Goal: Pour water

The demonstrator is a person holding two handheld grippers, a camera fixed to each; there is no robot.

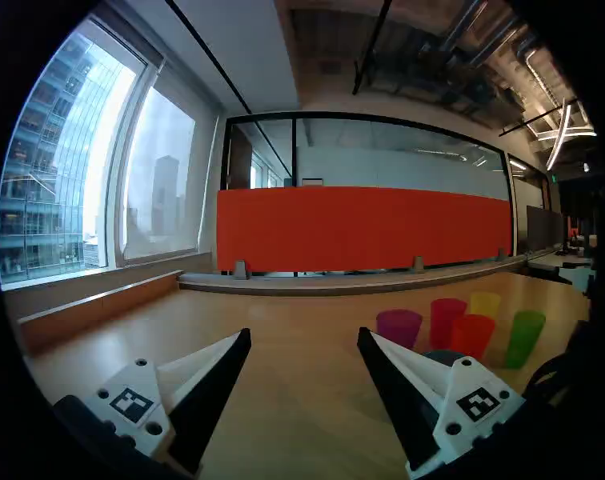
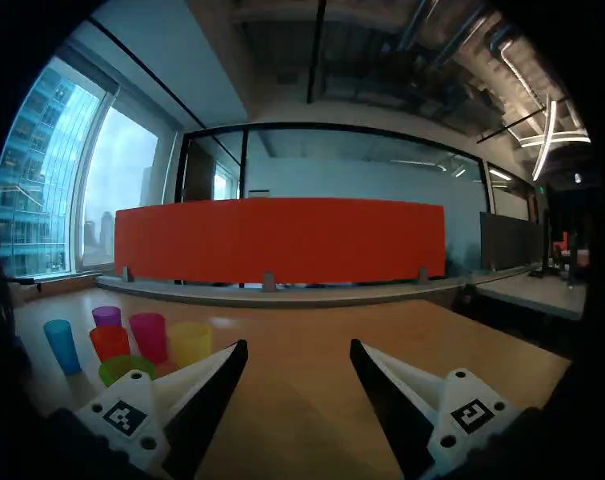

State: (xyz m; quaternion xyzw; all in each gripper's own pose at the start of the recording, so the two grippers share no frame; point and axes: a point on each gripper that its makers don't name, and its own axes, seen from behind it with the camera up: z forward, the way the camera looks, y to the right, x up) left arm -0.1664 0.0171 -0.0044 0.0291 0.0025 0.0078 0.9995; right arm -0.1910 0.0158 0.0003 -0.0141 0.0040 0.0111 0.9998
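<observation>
Cups (image 1: pixel 472 334) in several colours stand on the table (image 1: pixel 302 312), ahead-right of the left gripper (image 1: pixel 303 334) and ahead-left of the right gripper (image 2: pixel 297 346). Both grippers are wide open and hold nothing.

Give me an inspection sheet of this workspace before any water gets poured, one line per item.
Surface: wooden table, level, light finish.
Job's things: upright plastic cups grouped together: blue cup, purple cup, orange cup, pink cup, yellow cup, green cup; contents cannot be told.
Clutter: nothing seen.
Grippers: left gripper open, holding nothing; right gripper open, holding nothing.
Cables: nothing seen.
Surroundings: orange partition, windows, ceiling pipes.
</observation>
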